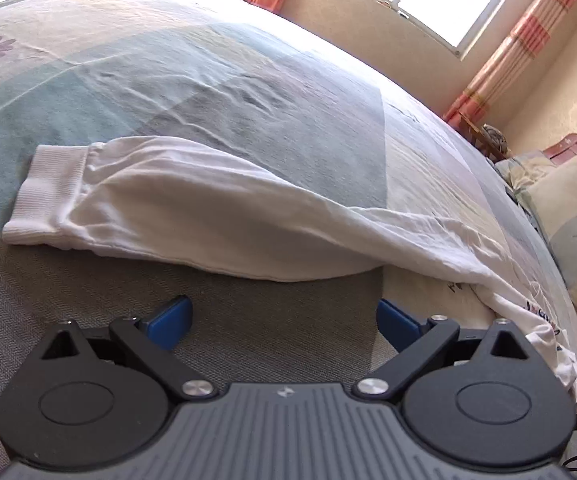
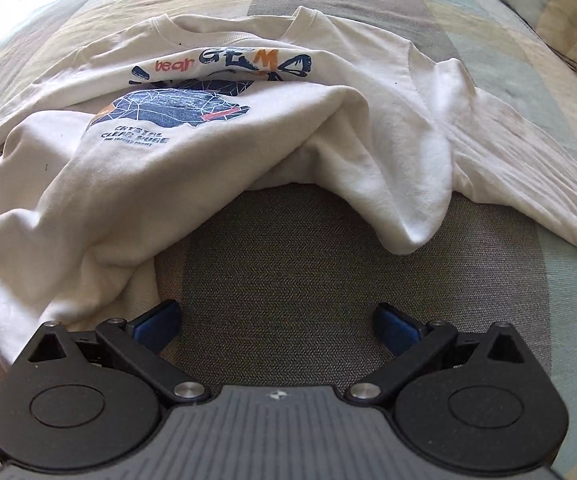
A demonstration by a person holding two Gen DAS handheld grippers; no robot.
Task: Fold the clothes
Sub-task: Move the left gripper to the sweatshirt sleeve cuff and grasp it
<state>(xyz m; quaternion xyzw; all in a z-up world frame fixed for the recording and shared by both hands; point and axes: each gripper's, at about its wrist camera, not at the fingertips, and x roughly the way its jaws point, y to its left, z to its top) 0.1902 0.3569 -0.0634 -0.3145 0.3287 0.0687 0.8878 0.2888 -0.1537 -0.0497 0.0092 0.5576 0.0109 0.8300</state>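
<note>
Seeing white sweatshirt (image 2: 328,120): soft matt cotton-like knit, ribbed cuff (image 1: 44,196). Bedsheet (image 1: 208,92): woven cloth, coarse-looking. Noting left gripper (image 1: 284,322), right gripper (image 2: 276,326): matt black plastic, shiny metal pins.

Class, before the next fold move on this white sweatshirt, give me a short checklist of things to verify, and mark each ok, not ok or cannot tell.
1. Left gripper open, empty: ok.
2. Right gripper open, empty: ok.
3. Sweatshirt lying flat: not ok, its lower body is bunched and lifted.
4. Sleeve stretched out, cuff in view: ok.
5. Print facing up, neckline visible: ok.
6. Other sleeve fully spread: cannot tell, it runs out of frame.
</note>
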